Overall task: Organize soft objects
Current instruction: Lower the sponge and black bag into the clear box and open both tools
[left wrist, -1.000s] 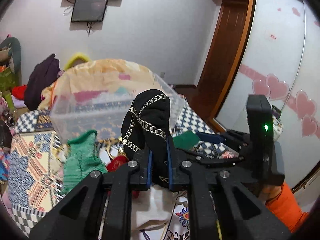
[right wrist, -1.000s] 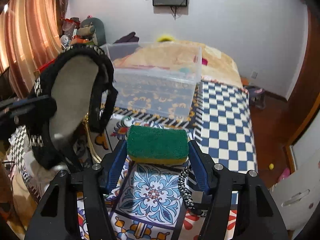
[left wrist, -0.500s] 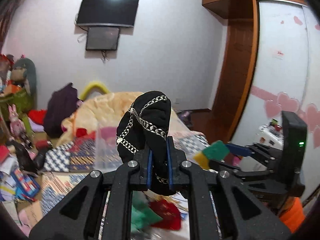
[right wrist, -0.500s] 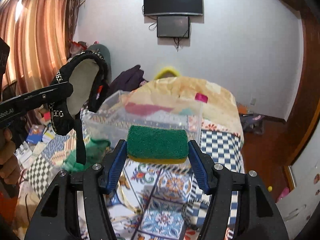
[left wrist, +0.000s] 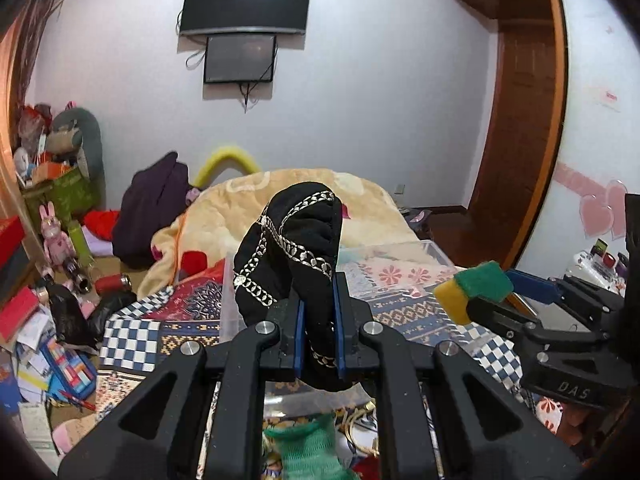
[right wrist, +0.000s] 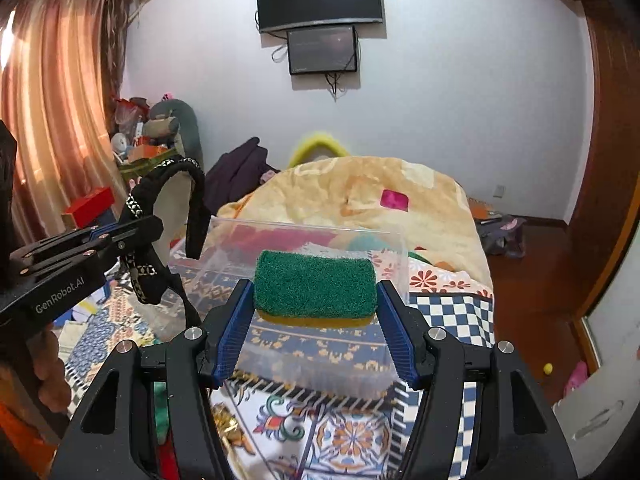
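Left tool [left wrist: 316, 332]: clamped on black slipper [left wrist: 294, 248], now lifted higher, above bin [right wrist: 304, 280].
Right tool [right wrist: 316, 320]: gripping sponge [right wrist: 315, 288], raised w/ it, over bin.
Means: both carried up; drop into bin prob. next.

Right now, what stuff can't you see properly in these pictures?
- Clear box, right wrist view: the sponge in the right hand-held gripper covers its middle, so its contents are unclear.
- Black slipper, left wrist view: its lower part is hidden between the left hand-held gripper fingers.
- Green knit thing, left wrist view: cut off by the bottom edge and the gripper.
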Tool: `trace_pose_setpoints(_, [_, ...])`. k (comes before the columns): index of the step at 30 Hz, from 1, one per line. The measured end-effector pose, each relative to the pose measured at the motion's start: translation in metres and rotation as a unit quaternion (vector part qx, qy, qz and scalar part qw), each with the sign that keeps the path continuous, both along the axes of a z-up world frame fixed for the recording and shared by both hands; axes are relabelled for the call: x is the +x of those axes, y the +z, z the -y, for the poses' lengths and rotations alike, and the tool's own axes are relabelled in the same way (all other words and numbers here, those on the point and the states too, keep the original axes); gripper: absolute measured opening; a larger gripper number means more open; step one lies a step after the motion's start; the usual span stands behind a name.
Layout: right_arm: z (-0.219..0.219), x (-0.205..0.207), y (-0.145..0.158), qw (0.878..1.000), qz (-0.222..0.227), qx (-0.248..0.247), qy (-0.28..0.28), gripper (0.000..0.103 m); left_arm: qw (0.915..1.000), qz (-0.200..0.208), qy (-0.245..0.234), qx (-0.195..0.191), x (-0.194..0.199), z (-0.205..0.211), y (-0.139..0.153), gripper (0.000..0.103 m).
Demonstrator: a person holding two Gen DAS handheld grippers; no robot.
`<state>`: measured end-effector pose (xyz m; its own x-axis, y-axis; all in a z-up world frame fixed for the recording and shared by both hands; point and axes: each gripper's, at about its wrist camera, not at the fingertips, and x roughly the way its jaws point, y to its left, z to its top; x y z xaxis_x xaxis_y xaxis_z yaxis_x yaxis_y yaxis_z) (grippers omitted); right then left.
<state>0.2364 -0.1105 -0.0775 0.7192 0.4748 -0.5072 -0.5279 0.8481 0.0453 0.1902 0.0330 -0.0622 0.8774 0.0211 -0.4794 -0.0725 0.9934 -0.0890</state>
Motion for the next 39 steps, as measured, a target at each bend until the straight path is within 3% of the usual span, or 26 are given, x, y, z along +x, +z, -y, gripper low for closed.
trace_pose_setpoints(11, [-0.031,0.037,-0.028,0.998,-0.04,-0.056,-0.004,0.058,0.996,-0.088,-0.015,-0.006,0.045,-0.007,-0.042,0.011])
trace_pose_setpoints(16, [-0.039,0.039,-0.035,0.996,-0.046,-0.078,0.001,0.059,0.9943,-0.104,-0.024,-0.001,0.049,-0.004,-0.051,0.011])
trace_pose_setpoints(21, [-0.039,0.041,-0.036,0.996,-0.047,-0.082,-0.004,0.06,0.9916,-0.126,-0.022,-0.019,0.054,-0.008,-0.056,0.013])
trace_pose_setpoints(26, [-0.037,0.043,-0.033,0.995,-0.056,-0.079,0.005,0.063,0.9916,-0.124,-0.022,-0.03,0.05,-0.011,-0.054,0.021])
trace_pose_setpoints(29, [-0.037,0.038,-0.031,0.995,-0.051,-0.081,0.009,0.066,0.9922,-0.117,-0.021,-0.038,0.045,-0.013,-0.047,0.031])
trace_pose_setpoints(33, [-0.037,0.031,-0.023,0.996,-0.037,-0.085,0.011,0.076,0.9947,-0.096,-0.021,-0.028,0.035,-0.011,-0.033,0.044])
trace_pose_setpoints(36, [-0.035,0.022,-0.015,0.996,-0.021,-0.083,0.011,0.081,0.9963,-0.079,-0.025,-0.024,0.024,-0.011,-0.022,0.047])
trace_pose_setpoints(39, [-0.031,0.013,-0.01,0.997,-0.009,-0.082,0.014,0.081,0.9978,-0.06,-0.025,-0.015,0.007,-0.01,-0.012,0.054])
